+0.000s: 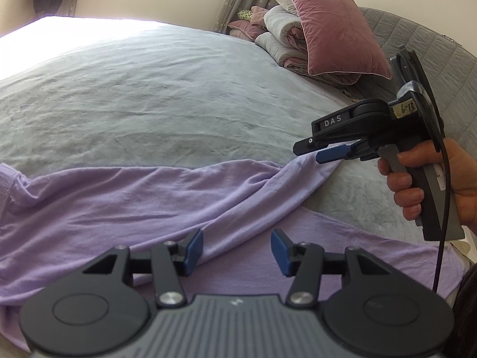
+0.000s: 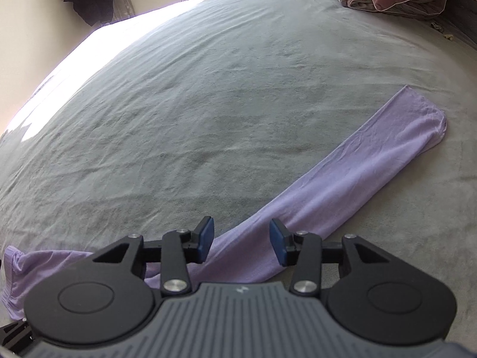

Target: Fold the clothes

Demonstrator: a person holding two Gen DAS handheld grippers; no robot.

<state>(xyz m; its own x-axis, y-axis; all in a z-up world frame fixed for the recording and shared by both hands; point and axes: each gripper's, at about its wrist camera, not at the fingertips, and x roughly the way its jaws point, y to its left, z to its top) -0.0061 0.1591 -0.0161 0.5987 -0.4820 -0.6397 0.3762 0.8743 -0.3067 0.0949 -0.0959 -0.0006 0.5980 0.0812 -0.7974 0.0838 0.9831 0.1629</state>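
One lilac garment (image 1: pixel 104 203) lies spread along the near edge of the bed (image 1: pixel 149 95), its body running left to right across that edge, creased and not squared. Above its middle hangs the left hand-held gripper (image 1: pixel 237 250), its blue pads apart with nothing between them and the cloth passing beneath the gap. Further right, a ridge of fabric rises from the body towards the right hand-held gripper (image 1: pixel 316 152), held in a hand (image 1: pixel 429 185) over the bed. In the left view its fingers look close together, with the peak of the fabric at their tips; its own camera shows them parted (image 2: pixel 241 246), so whether it grips the cloth I cannot tell. From there the sleeve (image 2: pixel 357 161) stretches flat, its long axis slanting away from the near edge towards the pillows (image 1: pixel 337 26) at the far right corner, cuff outermost. The sleeve lies directly ahead of the right gripper, plainly the nearer of the two.
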